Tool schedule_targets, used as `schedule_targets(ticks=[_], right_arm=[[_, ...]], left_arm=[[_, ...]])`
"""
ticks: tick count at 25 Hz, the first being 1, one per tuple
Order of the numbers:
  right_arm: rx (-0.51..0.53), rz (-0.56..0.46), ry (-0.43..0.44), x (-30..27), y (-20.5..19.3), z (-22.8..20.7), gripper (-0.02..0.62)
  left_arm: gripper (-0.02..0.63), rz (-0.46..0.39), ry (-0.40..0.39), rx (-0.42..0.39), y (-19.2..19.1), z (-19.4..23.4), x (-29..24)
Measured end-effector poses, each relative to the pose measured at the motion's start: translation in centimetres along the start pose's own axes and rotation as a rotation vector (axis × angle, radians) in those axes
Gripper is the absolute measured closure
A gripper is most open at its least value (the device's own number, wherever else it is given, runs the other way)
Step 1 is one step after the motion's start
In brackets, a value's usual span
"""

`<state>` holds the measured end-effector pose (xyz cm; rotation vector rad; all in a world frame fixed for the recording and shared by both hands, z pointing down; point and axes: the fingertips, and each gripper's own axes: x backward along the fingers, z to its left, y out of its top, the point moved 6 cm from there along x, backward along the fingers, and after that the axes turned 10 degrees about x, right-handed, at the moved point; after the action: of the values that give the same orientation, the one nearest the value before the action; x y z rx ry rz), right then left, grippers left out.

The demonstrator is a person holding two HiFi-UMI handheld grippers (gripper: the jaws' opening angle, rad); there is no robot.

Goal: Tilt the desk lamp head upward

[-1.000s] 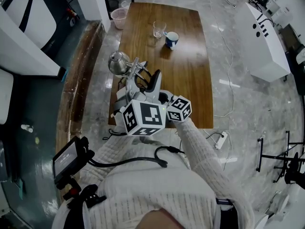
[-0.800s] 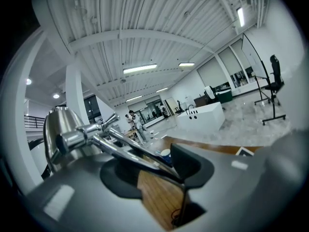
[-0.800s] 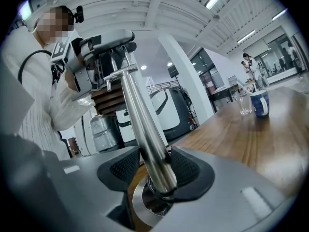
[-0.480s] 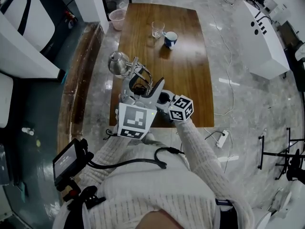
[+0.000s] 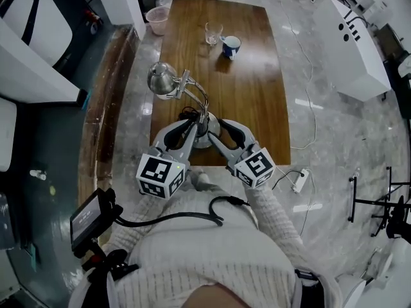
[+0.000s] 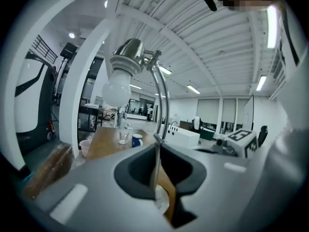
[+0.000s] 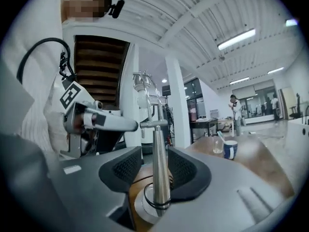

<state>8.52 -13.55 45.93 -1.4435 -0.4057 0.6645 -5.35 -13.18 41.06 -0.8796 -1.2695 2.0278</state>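
Wooden table (image 5: 257, 76): our left gripper (image 6: 161, 173), right gripper (image 7: 152, 164) closing round lamp stem (image 7: 155, 139), neither clamped; we fear loose bite, base (image 7: 140, 204) skidding.

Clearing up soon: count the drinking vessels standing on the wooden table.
2: a clear glass at the far end of the table, and a blue mug just right of it in the head view. The lamp may hide more.

The chrome desk lamp (image 7: 160, 168) stands upright on its round base (image 7: 145, 207) near the table's (image 5: 250, 76) near edge. Its bell-shaped head (image 5: 160, 79) reaches the left edge.
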Motion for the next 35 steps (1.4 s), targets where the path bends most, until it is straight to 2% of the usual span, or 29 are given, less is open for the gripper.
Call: schedule_targets(ticks=[3, 5, 7, 11, 15, 18, 35], right_arm=[[-0.003, 0.034, -0.101, 0.9, 2.1, 1.6, 0.487], [0.013, 0.057, -0.191, 1.3, 3.4, 2.3, 0.575], [0.029, 0.084, -0.248, 1.2, 4.3, 3.1, 0.597], [-0.052, 0.111, -0.245, 0.5, 4.4, 3.9, 0.598], [-0.037, 0.119, -0.250, 0.3, 4.5, 4.2, 0.598], [-0.066, 0.128, -0.245, 0.3, 4.1, 4.2, 0.598], [-0.084, 0.164, -0.210, 0.1, 3.3, 4.4, 0.598]], left_arm=[[0.590, 0.041, 0.014, 0.040, -1.3, 0.2, 0.7], [0.597, 0.058, 0.020, 0.033, -1.8, 0.0, 1.1], [0.597, 0.070, 0.021, 0.019, -2.1, -0.2, 1.2], [0.598, 0.074, 0.010, -0.012, -2.1, -0.3, 1.1], [0.598, 0.083, 0.009, -0.002, -2.3, -0.2, 1.1], [0.598, 0.080, 0.017, -0.033, -2.4, -0.2, 1.3], [0.600, 0.084, 0.043, 0.000, -3.0, 0.6, 1.5]])
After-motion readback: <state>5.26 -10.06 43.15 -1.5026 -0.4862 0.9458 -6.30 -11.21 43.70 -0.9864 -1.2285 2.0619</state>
